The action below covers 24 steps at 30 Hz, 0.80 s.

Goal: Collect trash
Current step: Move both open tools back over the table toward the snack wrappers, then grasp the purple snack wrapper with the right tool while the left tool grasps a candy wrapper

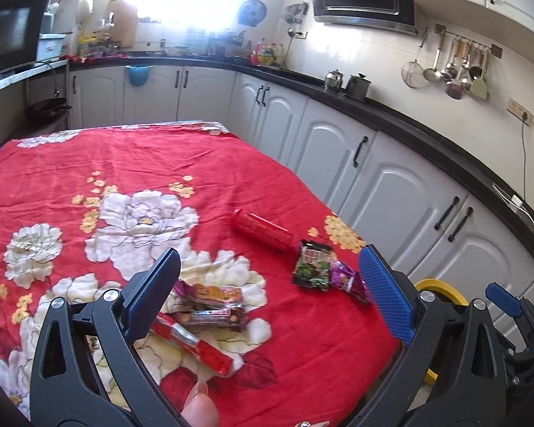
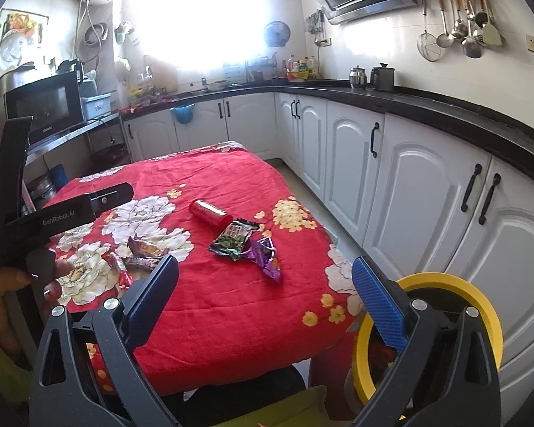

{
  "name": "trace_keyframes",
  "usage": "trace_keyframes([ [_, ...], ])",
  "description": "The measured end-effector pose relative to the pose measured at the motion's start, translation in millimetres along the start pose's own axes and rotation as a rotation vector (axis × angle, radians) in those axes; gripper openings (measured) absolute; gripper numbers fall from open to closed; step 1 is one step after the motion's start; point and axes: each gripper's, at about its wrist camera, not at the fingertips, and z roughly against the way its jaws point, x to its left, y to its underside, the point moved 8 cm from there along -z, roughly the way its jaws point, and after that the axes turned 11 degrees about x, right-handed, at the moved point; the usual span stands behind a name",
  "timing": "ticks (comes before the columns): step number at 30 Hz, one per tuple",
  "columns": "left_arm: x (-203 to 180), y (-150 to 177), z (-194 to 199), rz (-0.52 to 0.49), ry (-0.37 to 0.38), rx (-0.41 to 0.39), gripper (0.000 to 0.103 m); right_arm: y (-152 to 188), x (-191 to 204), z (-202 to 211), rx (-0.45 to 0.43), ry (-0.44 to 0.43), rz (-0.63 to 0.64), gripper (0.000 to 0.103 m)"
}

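Both tongs stand with their jaws spread wide and nothing between them. On the left, the left gripper (image 1: 270,284) hangs low over the near part of the table's red flowered cloth (image 1: 124,163), right above a small heap of snack wrappers (image 1: 210,306) and a long red and silver wrapper (image 1: 192,345) lying on a white flower print. Off to the right, the right gripper (image 2: 265,297) is held further back from the table's near edge, with the yellow-rimmed bin (image 2: 480,306) just beside its right finger, below the table corner. Between the two, nearer the cabinets, a green packet (image 2: 233,240) lies flat, touching a crumpled purple wrapper (image 2: 267,258). Just beyond them a red tube (image 2: 210,212) lies on its side. A hand (image 2: 7,284) grips the left tool's handle at the edge of the right camera's view. White cabinets (image 2: 427,192) run under a black counter alongside.
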Motion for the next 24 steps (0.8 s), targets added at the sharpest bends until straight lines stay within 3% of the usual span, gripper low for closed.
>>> trace_keyframes([
  [12,34,5,-20,0.041,-0.061,0.040,0.092,-11,15,-33,0.029,-0.002,0.045,0.095],
  [24,53,20,-49,0.063,-0.050,0.129,0.092,-5,6,-85,0.117,0.027,0.052,0.095],
])
